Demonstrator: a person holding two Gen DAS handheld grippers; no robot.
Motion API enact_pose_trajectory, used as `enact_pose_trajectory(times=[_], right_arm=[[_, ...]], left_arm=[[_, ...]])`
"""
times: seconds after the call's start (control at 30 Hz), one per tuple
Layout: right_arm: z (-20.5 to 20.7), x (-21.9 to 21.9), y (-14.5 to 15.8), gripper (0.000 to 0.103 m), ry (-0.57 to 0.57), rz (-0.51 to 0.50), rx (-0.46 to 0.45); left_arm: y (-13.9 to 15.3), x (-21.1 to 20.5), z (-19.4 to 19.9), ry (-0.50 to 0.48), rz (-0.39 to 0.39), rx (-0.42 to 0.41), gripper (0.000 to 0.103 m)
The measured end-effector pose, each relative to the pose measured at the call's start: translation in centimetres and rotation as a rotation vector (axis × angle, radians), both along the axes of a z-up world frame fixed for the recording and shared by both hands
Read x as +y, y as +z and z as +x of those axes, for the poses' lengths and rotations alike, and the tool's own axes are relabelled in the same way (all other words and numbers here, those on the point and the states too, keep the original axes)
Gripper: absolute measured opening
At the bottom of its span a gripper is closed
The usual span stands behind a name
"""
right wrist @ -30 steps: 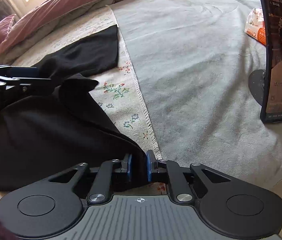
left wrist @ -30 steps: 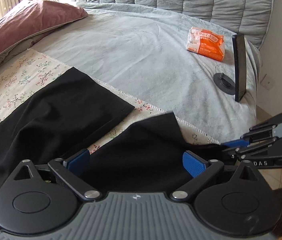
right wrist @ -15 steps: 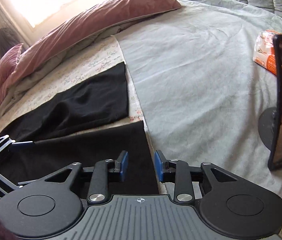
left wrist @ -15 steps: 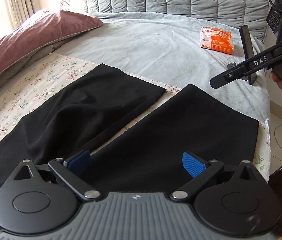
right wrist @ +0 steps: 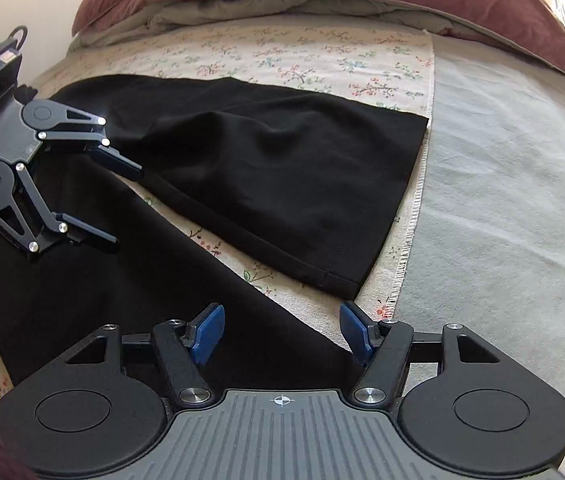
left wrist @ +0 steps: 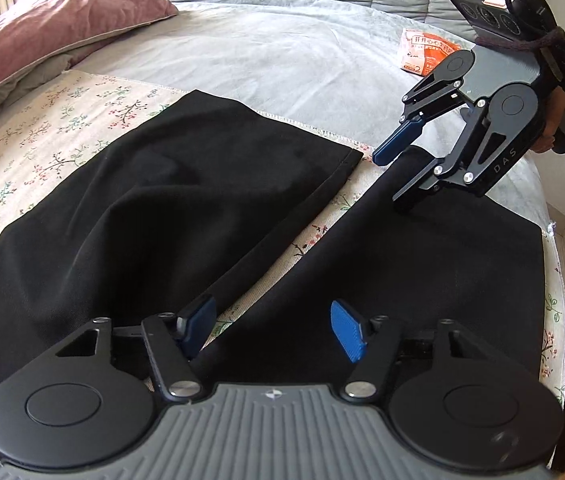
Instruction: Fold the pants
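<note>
From my left wrist camera, the black pants (left wrist: 210, 200) lie spread on the floral sheet (left wrist: 42, 128), both legs flat and splayed apart, a strip of sheet showing between them; a second ago the nearer leg was bunched and pinched in my right gripper (left wrist: 398, 176), which has since let go and now hovers, jaws wide apart, over that leg's far hem corner. My left gripper (left wrist: 274, 326) is likewise spread wide and holds nothing, poised above the inner edge of the nearer leg, close to where the legs meet. An orange packet (left wrist: 426, 54) sits on the grey blanket beyond the pants. From my right wrist camera, the right gripper (right wrist: 282, 334) gapes over that same hem corner, with the left gripper (right wrist: 122, 206) well apart along the leg. I judge the flattening done; laying one leg over the other comes next.
</note>
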State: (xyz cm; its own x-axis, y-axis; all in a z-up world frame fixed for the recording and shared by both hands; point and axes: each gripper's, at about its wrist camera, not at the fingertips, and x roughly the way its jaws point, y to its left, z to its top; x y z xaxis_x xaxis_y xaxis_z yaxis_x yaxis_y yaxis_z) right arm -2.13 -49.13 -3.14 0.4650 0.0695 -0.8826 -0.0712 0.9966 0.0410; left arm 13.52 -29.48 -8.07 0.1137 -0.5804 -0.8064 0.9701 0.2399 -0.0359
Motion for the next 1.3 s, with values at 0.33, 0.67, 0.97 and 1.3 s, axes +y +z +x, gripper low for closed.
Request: enact_pose_trajectory(times=[0.33,0.67,0.97,1.3], right_arm=[[-4.8,2.9,2.1,0.003,0.036,-0.041,-0.095],[-9.5,6.7,-0.1,0.014,0.030,-0.024,-0.015],[-11.2,2.7,2.7,0.046,-0.188,0.025,-0.163],[-12.9,3.6,1.7,0.046,-0.102,0.166,-0.183]], left_arm=[[1.8,3.4,-3.9,-0.073,-0.060,-0.078,0.012],[-0.6,5.7,-7.0,-0.053,-0.046,-0.011,0.031],[2.0,8.4,-5.5,0.018,-0.127,-0.061,0.069],[1.8,10.3,-2.2,0.072,-0.037,-0.102,0.069]])
